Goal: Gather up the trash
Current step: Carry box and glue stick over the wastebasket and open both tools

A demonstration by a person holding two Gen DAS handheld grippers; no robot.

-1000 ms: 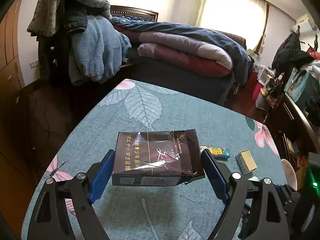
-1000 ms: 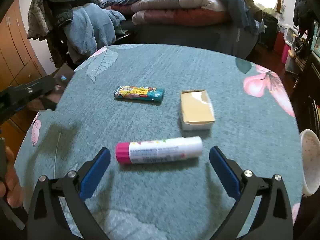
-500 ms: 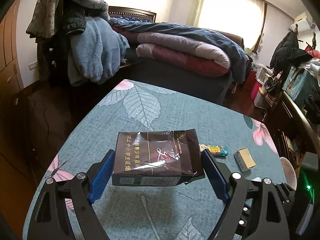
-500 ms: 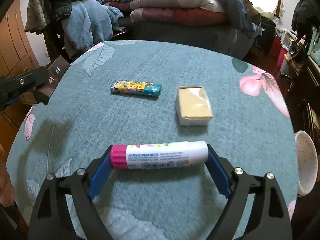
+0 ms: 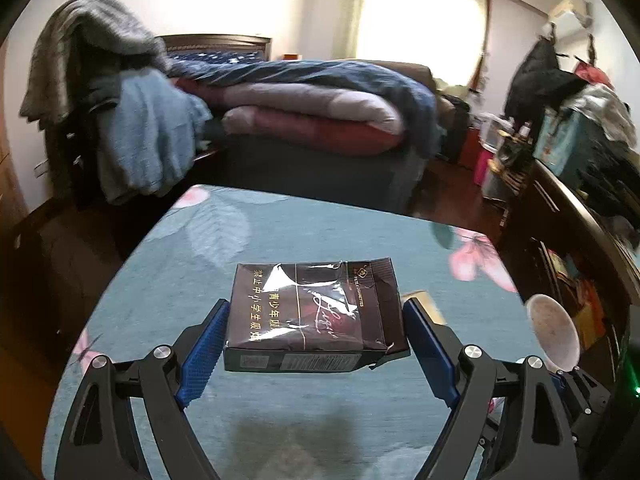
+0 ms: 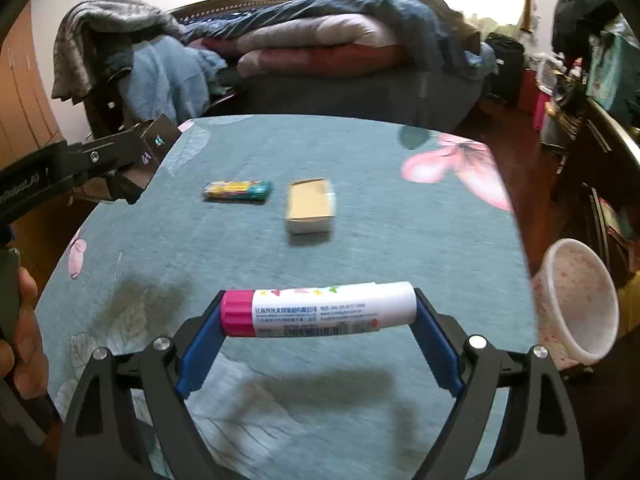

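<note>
Left claw [image 5: 316, 340] clamps cigarette pack [image 5: 314, 316]; right claw [image 6: 318, 330] pinches glue stick [image 6: 318, 310] endwise, may slip before bin [image 6: 576, 300] at 3 o'clock.

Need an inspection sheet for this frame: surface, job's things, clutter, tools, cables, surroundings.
Surface: round table under a teal floral cloth.
Job's things: dark cigarette pack and pink-capped glue stick, both held above the cloth; lighter and small tan box lie apart on it.
Clutter: white speckled cup at the table's right edge.
Tools: left tool shut on the pack; right tool shut on the stick's ends.
Cables: nothing seen.
Surroundings: bed with folded quilts, clothes heaped on a chair.
</note>
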